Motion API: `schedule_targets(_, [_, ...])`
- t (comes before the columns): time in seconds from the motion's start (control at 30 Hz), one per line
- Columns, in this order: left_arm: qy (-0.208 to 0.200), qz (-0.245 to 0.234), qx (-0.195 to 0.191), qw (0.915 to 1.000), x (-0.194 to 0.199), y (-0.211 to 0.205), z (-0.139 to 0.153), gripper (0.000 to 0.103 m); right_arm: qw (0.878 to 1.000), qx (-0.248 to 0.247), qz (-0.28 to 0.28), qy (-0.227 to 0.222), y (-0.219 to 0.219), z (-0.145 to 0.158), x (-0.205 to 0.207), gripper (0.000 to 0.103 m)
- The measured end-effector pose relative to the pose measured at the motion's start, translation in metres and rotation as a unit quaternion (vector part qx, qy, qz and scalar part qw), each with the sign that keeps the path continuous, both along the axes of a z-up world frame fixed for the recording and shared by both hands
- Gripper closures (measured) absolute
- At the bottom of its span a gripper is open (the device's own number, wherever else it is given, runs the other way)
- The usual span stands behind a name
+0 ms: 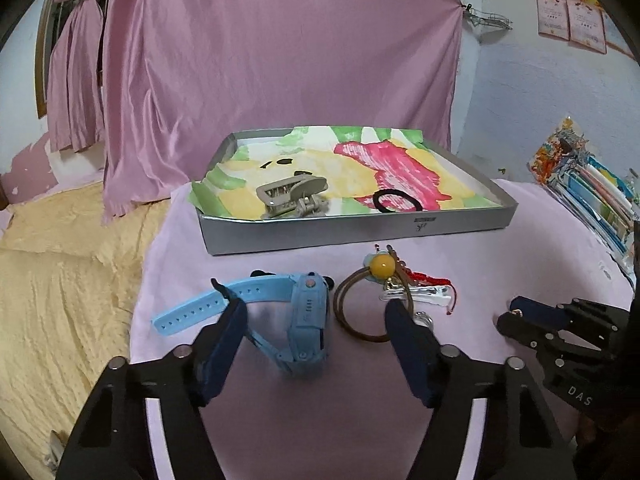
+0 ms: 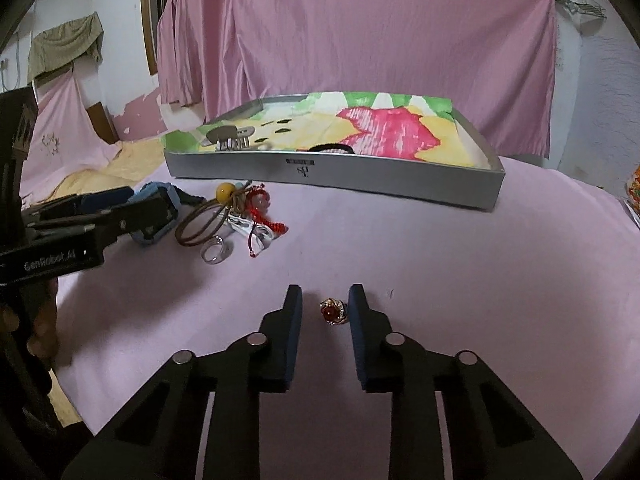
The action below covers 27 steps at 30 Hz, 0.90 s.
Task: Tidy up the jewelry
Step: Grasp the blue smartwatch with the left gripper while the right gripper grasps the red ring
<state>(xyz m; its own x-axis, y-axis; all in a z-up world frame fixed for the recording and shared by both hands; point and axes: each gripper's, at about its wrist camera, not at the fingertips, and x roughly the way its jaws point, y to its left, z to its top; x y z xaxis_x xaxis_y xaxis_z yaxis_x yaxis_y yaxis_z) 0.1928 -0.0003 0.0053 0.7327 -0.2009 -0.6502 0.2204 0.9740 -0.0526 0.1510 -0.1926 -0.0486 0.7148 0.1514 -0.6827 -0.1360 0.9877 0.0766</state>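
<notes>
Jewelry lies on the pink cloth (image 2: pixel 440 260) in front of the grey tray (image 2: pixel 336 176). One red-stoned ring (image 2: pixel 333 311) sits between the right gripper (image 2: pixel 326 300) fingers, hard against the right one and clear of the left, so the fingers stand apart, not yet pinching. The left gripper (image 1: pixel 314 312), fingers wide apart, straddles one blue watch (image 1: pixel 306 316), its strap running leftward across the gap. Beside it lie one brown hair tie (image 1: pixel 372 304) and one clear ring (image 2: pixel 216 252); in the tray, one claw clip (image 1: pixel 294 196) and one black band (image 1: pixel 394 202).
</notes>
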Motion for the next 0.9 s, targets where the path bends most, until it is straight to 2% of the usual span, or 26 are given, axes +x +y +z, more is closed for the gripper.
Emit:
schedule_targets(0.33, [0.014,0.014,0.036,0.9992,0.002,0.002,0.003,0.066,1.0,-0.004,0.01,-0.001,0.002,0.0,0.0,0.091])
schedule_targets(0.7, [0.025,-0.004,0.059,0.9979,0.004,-0.005,0.004,0.073,1.0,0.009,0.016,0.0,0.0,0.0,0.002,0.091])
schedule_targets(0.8, [0.027,-0.016,0.059,0.9977,0.003,-0.008,0.005,0.084,1.0,0.01,0.016,0.0,0.0,0.0,0.003,0.091])
schedule_targets(0.87, [0.034,-0.031,0.053,0.9975,0.001,-0.012,0.004,0.087,1.0,0.01,0.019,0.0,0.001,-0.001,0.002,0.091])
schedule_targets(0.9, [0.031,-0.03,0.063,0.9971,0.0,-0.015,0.004,0.087,1.0,0.01,0.021,0.0,0.001,0.0,0.003,0.091])
